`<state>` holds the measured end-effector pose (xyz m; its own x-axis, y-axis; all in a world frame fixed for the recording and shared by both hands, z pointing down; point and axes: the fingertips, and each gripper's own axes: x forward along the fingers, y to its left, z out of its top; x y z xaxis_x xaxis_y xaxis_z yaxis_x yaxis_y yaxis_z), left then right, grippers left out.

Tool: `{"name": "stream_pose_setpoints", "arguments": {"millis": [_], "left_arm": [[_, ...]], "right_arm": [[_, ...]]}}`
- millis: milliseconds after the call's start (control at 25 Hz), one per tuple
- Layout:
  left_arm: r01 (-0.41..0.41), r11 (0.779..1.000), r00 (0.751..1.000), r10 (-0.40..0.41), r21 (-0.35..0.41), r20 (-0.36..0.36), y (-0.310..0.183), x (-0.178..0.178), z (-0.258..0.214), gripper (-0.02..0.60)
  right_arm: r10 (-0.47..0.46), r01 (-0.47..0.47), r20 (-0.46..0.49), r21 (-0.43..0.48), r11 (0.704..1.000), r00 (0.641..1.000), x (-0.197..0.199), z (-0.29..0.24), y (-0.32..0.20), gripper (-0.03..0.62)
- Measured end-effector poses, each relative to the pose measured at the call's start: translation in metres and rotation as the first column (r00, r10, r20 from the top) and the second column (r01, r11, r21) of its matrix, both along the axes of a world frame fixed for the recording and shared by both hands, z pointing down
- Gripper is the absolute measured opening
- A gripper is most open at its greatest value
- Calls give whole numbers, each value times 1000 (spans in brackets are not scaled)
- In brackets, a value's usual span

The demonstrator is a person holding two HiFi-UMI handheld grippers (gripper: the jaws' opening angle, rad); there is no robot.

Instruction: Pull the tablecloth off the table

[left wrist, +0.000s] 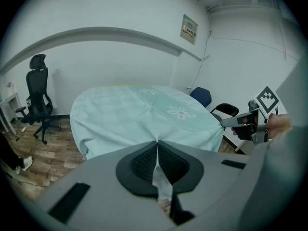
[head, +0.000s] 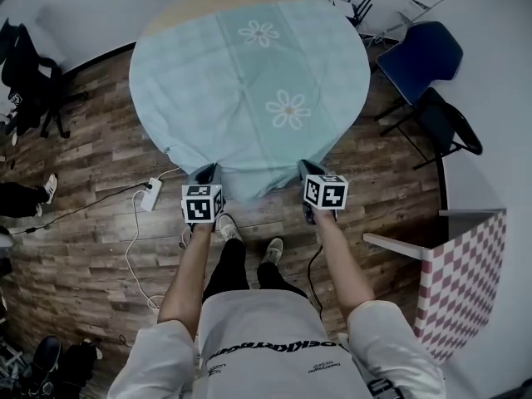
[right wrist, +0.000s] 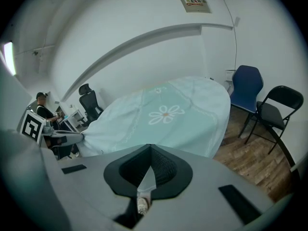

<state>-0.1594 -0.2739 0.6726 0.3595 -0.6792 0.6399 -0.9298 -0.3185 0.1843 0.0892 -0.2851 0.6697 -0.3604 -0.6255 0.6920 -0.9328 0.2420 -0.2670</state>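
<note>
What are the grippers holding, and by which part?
The tablecloth: the left gripper and right gripper each pinch its near hanging edge, jaws shut on it.

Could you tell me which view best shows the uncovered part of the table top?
The head view: looking down, it shows the bare wooden strip beyond the tablecloth. The left gripper view shows at most a thin sliver at the far edge; the right gripper view shows none.
</note>
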Motion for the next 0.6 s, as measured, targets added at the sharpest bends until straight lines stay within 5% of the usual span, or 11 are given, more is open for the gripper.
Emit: {"name": "stream_pose_setpoints", "arguments": {"millis": [600], "left_arm": [[29, 995, 1000, -29, 100, -6, 84, 18, -49, 15]], "right_arm": [[-53, 49, 69, 70, 996, 996, -1, -43, 91, 32]]}}
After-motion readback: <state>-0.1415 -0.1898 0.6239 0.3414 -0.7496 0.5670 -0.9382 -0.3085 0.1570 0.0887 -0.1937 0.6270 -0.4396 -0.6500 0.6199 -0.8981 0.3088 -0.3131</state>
